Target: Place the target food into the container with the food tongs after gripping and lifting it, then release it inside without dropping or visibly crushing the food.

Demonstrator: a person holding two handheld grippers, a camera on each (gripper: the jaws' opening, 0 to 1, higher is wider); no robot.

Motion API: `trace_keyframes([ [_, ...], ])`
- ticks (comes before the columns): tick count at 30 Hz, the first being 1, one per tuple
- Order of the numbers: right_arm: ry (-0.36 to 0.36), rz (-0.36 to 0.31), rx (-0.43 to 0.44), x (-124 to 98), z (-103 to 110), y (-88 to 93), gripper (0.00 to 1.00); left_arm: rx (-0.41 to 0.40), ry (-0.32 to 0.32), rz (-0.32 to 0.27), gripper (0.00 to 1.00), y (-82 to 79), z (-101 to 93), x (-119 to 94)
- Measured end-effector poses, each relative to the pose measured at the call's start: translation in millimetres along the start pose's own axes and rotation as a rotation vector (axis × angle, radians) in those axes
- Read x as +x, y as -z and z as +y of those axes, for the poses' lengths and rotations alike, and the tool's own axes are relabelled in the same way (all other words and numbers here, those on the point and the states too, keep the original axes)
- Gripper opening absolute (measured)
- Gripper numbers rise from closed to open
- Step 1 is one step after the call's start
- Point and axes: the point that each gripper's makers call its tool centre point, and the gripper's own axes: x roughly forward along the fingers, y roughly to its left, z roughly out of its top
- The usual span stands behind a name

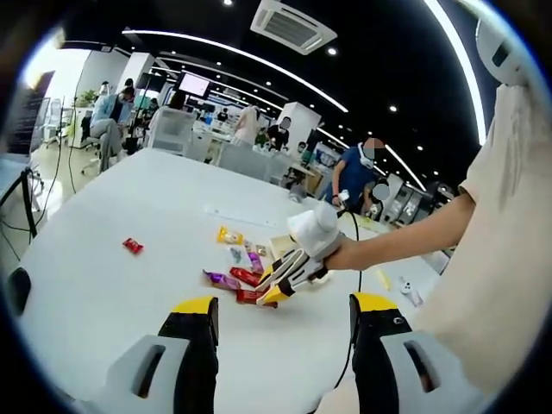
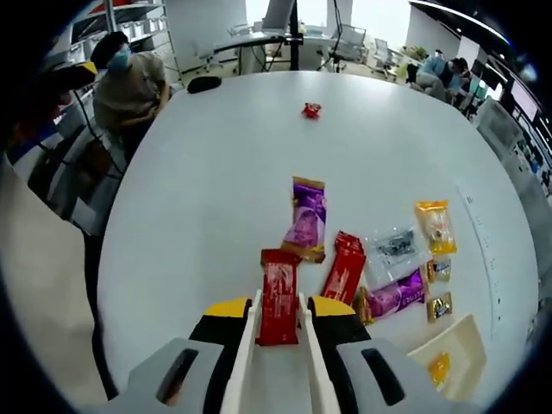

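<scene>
Right gripper [image 2: 278, 321]: its jaws are closed on a pair of white food tongs [image 2: 245, 345], whose two arms run forward between the yellow jaw tips. The tong arms sit on either side of a red snack packet [image 2: 279, 297], close against its long edges. The packet appears to lie on the white table [image 2: 207, 190]; whether it is gripped yet cannot be determined.

Left gripper [image 1: 280, 317]: jaws wide apart, holding nothing, hovering above the near table edge. In the left gripper view, the right gripper [image 1: 289, 272] is seen further away, tilted down into the packet cluster.

Procedure for the current step (judgement): close the tongs only until the packet stops slipping. The wrapper is thin and its contents may crush. Lift straight up, keep the packet level, then carry it right to the cream tray [image 2: 457, 345], presumably the container. Lower it inside before opening.

Just beyond the gripped packet, to its right, lies a second red packet [image 2: 346, 267]. A purple packet [image 2: 307, 220] lies further away, another purple packet [image 2: 395, 295] to the right. A clear sachet [image 2: 395, 245] and a yellow packet [image 2: 434, 226] lie further right. A small red sweet [image 2: 311, 109] sits well apart at the far side.

Beyond the table: an open office with desks, seated and standing people, a dark ceiling with light strips [image 1: 233, 53] and an air-conditioning unit [image 1: 291, 24].
</scene>
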Motion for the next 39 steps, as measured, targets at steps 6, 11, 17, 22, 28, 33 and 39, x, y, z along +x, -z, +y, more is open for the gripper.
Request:
trace_keyframes([
  [6, -0.02, 0.014, -0.01, 1.6, 5.4, 3.3, 0.26, 0.0, 0.0, -0.002, 0.61, -0.5, 0.0, -0.1],
  [11, -0.018, 0.019, -0.02, 3.1, 6.1, 2.4, 0.25, 0.0, 0.0, -0.002, 0.61, -1.1, 0.3, -0.4],
  [17, -0.02, 0.019, -0.021, 3.2, 5.9, 1.7, 0.24, -0.002, 0.001, -0.003, 0.61, -1.0, 0.7, 0.0],
  [22, -0.019, 0.02, -0.024, 3.2, 5.9, 1.8, 0.23, -0.004, 0.002, -0.004, 0.61, -0.1, 1.1, -0.1],
  [28, -0.018, 0.012, -0.019, 2.0, 6.9, 1.0, 0.23, -0.005, 0.0, -0.004, 0.61, 0.5, 1.6, -1.3],
  [33, -0.019, -0.002, -0.007, -2.8, 6.8, -0.4, 0.23, -0.005, 0.002, -0.006, 0.61, 0.0, 1.4, -1.1],
  [39, -0.017, -0.02, 0.023, -9.2, 5.5, -1.0, 0.23, 0.0, 0.016, -0.007, 0.61, -1.3, 0.5, 1.7],
])
